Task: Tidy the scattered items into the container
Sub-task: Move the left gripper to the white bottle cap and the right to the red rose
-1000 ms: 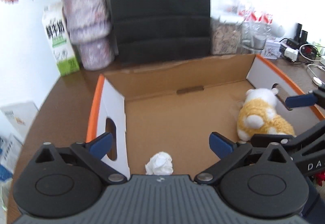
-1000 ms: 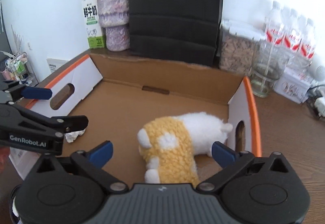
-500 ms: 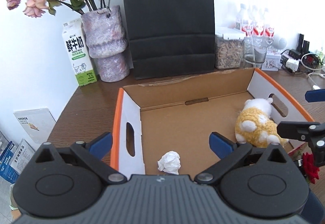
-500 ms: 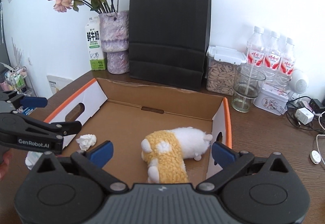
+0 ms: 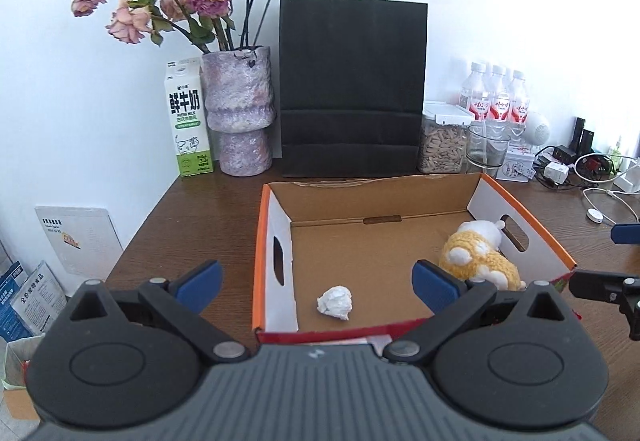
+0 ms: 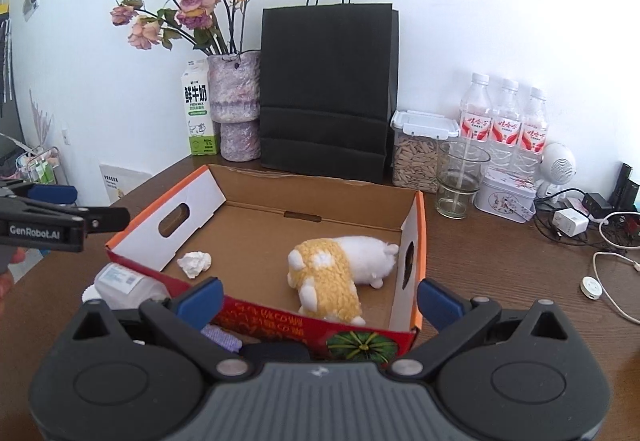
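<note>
Plush toy (image 6: 332,275) and crumpled tissue (image 6: 195,263) lie apart inside the cardboard box (image 6: 192,207).

1. From the left wrist camera we look forward along the left gripper (image 5: 314,281), raised above the near edge of the cardboard box (image 5: 380,189), facing the white back wall.
2. From the right wrist camera we look along the right gripper (image 6: 320,295), near the box's front right corner, angled slightly leftward.
3. Both views sit close to the box and look down into it.
4. We share the box interior, the black paper bag (image 5: 352,89), the vase (image 5: 240,109), the milk carton (image 5: 188,117) and the water bottles (image 6: 504,117).
5. Each camera catches the other gripper at its frame edge.
</note>
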The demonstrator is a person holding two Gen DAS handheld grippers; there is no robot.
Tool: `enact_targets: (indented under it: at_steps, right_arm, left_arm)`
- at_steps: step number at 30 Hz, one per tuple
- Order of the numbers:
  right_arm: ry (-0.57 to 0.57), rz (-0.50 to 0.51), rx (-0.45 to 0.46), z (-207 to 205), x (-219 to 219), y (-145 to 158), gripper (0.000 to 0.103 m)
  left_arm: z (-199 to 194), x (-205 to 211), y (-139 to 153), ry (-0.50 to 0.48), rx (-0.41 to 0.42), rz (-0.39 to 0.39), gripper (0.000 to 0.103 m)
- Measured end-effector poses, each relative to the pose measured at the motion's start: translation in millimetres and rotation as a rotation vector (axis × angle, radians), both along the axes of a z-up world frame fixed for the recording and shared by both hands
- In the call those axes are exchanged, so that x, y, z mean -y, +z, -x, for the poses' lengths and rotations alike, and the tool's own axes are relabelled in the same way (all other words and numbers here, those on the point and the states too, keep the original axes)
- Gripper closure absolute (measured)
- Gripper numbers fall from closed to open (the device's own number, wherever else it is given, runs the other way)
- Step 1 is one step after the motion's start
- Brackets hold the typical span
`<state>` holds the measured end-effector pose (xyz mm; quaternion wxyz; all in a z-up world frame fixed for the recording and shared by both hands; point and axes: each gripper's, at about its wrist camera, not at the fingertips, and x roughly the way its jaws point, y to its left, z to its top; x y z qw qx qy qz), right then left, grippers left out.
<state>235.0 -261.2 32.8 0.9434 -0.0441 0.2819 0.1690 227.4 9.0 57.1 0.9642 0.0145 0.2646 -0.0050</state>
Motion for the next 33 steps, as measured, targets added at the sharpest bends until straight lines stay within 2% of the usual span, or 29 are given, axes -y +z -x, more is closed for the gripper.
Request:
enact_targets:
  at_steps: [4, 9, 12, 17, 27, 33]
  right_arm:
    - [-0.011, 0.021, 0.038, 25.6, 6.3, -0.2, 0.000]
    - [-0.025, -0.016, 0.050, 55.4, 19.8, -4.1, 0.000]
    - [-0.040, -0.029, 0.043, 72.6, 25.8, -12.1, 0.000]
    - [-0.095, 0.016, 0.040, 95.4, 27.4, -32.0, 0.000]
    - [-0.160, 0.004, -0.031, 108.4, 40.3, -69.9, 0.000]
    - [-0.194, 0.003, -0.011, 108.4, 42.1, -76.2, 0.000]
  left_arm:
    - [21.9, -7.1, -0.6, 0.009, 0.018, 0.010, 0.000]
    - [47.7, -24.9, -7.8, 0.054, 0.044, 0.046, 0.000]
    - [61.3, -35.0, -15.4, 0.083, 0.041, 0.058, 0.000]
    - [85.4, -47.4, -32.3, 0.140, 0.035, 0.063, 0.000]
    - [112.0, -59.4, -55.5, 0.219, 0.006, 0.080, 0.000]
    - [109.5, -59.9, -58.4, 0.225, -0.009, 0.073, 0.000]
